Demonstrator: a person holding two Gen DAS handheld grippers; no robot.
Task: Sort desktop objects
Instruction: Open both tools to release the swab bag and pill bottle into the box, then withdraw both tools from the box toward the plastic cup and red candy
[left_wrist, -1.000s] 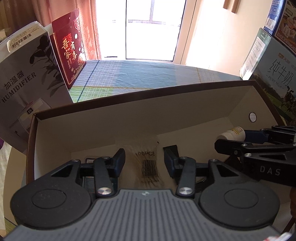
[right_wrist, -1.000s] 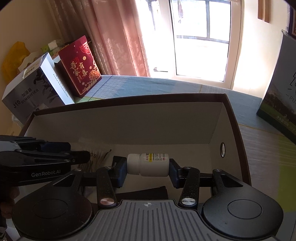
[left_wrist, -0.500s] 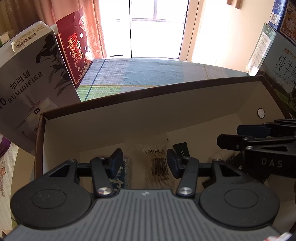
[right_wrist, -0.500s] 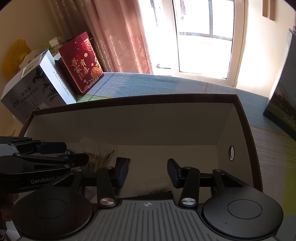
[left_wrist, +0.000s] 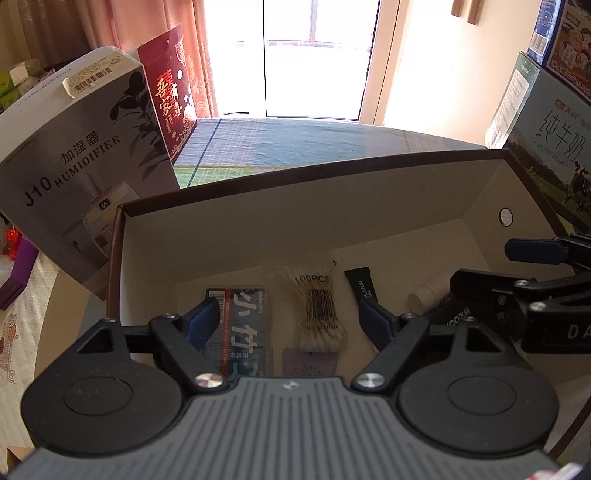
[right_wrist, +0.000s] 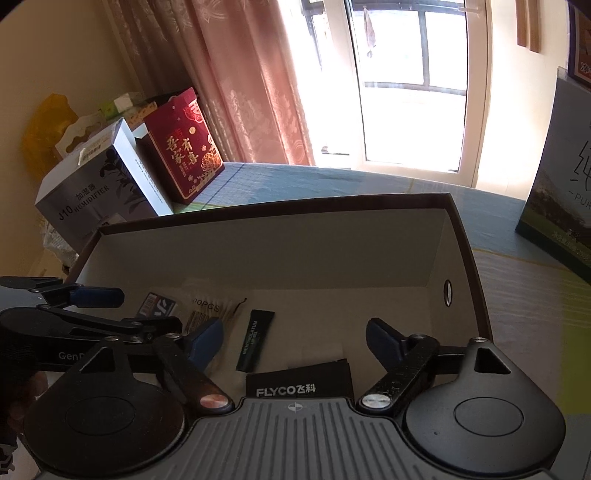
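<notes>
Fingers of both the left gripper (left_wrist: 288, 317) and right gripper (right_wrist: 295, 341) are spread, nothing gripped, since sorted items (cotton swabs (left_wrist: 319, 308), white bottle (left_wrist: 428, 293)) are already laid in the box (left_wrist: 332, 206) beyond them.

Left gripper (left_wrist: 290, 314): black linkage arms, blue finger pads (left_wrist: 201, 319), silver pivot screws, round black side discs, grey ribbed housing. Right gripper (right_wrist: 295, 338): same build, blue pads, copper-tinted left screw; "GenR…" lettering on left unit's side, "DA" on right's
</notes>
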